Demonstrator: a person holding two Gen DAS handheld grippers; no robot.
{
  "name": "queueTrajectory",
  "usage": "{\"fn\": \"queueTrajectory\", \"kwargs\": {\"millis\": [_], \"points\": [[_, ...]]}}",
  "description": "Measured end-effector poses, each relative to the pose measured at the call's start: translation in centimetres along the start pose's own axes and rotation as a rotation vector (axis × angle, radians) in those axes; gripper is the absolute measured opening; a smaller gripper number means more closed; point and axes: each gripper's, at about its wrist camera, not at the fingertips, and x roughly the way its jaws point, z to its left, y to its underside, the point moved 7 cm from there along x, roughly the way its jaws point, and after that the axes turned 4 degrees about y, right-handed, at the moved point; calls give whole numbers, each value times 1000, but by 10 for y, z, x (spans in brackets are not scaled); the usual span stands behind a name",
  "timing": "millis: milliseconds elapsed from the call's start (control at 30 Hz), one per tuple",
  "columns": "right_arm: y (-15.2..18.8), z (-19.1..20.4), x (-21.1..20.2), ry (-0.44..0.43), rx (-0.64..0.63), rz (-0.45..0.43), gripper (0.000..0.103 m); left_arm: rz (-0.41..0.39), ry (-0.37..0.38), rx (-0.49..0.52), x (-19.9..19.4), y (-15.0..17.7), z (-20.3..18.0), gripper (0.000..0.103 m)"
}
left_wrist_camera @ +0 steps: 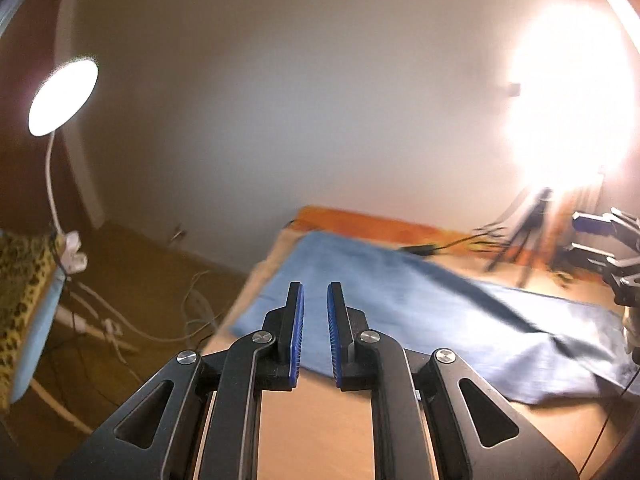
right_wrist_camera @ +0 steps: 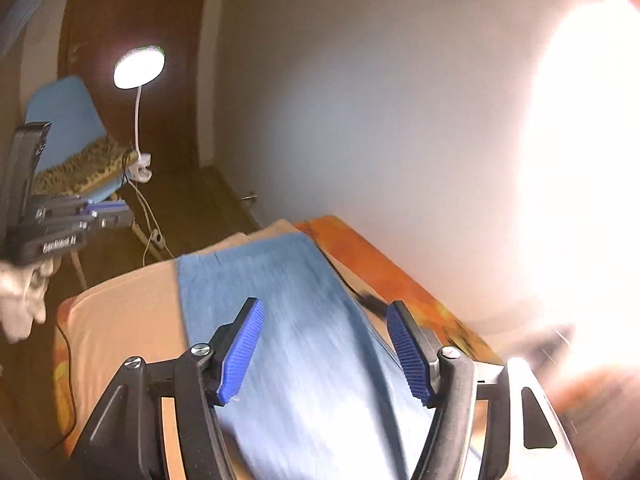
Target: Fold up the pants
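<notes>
1. The blue pants lie flat along the table, folded into a long strip, on top of a beige cloth.
2. The left gripper hangs above the near edge of the pants, its blue pads nearly together with only a narrow gap, and nothing is between them.
3. The right gripper hangs over the pants with its jaws spread wide and empty.
4. A lit desk lamp is clipped to a blue chair that has a leopard-print cushion.
5. A very bright light glares on the right.
</notes>
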Motion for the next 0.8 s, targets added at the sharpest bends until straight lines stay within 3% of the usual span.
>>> {"fn": "queueTrajectory", "kwargs": {"millis": [167, 433, 667, 800], "points": [[71, -72, -111, 105, 106, 5, 69, 2, 113, 45, -28, 11, -79, 10], [204, -166, -249, 260, 257, 65, 70, 37, 277, 151, -39, 39, -211, 11], [300, -205, -338, 315, 359, 93, 70, 96, 386, 200, -32, 78, -303, 11], [353, -215, -371, 328, 399, 116, 70, 163, 409, 238, -27, 109, -342, 11]]}}
